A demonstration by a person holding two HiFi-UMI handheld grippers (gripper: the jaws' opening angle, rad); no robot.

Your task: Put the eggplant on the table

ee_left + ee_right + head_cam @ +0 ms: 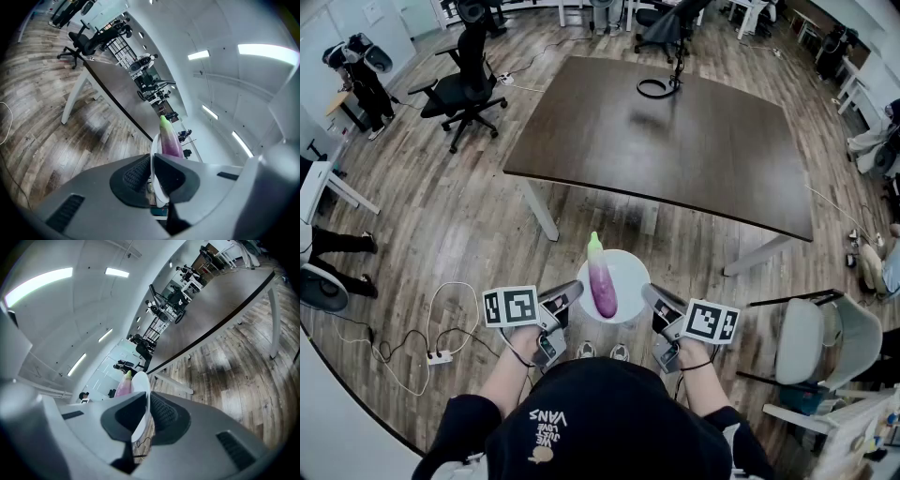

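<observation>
Left gripper (153, 173) and right gripper (146, 416) each pinch the plate's (630, 269) rim; only the head view shows the whole eggplant (602, 286).

So the big dark brown rectangular table (694, 150) on white legs has a black loop of cable (655, 87) lying near its far edge. It stands on a wood-plank floor (441, 234), where a white power strip (439, 357) lies with its cords trailing around.

"VANS" is printed upside down on the person's black top (591, 427), just behind the left hand-held gripper (574, 290) and the right hand-held gripper (650, 293); the smaller print beside it is unreadable.
</observation>
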